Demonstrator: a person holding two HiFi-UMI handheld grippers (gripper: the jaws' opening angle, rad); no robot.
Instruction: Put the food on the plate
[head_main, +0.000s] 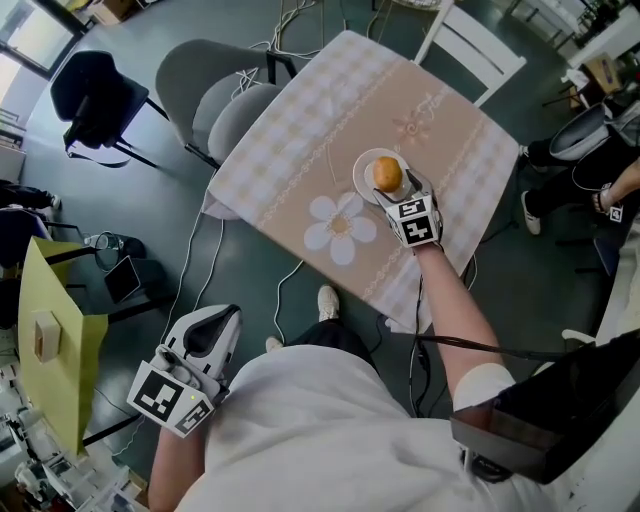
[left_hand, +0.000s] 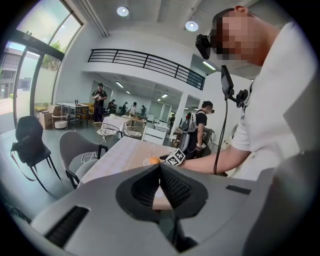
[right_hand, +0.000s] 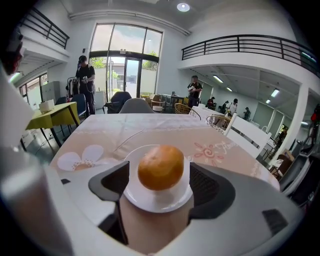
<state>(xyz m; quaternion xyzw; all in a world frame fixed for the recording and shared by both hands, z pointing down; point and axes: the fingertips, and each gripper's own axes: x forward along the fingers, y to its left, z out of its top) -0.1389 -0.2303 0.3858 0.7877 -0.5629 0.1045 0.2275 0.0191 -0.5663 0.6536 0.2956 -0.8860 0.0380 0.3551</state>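
A round orange-brown food item rests on a small white plate on the table with the beige checked cloth. My right gripper reaches over the plate's near side. In the right gripper view the food lies between the jaws of the right gripper, which stand open with a small gap on each side; the plate shows beneath. My left gripper hangs low at the person's left side, off the table, shut with nothing in it.
Two grey chairs stand at the table's left side and a white chair at its far end. A yellow table is at the lower left. Cables trail on the floor. Other people stand in the background.
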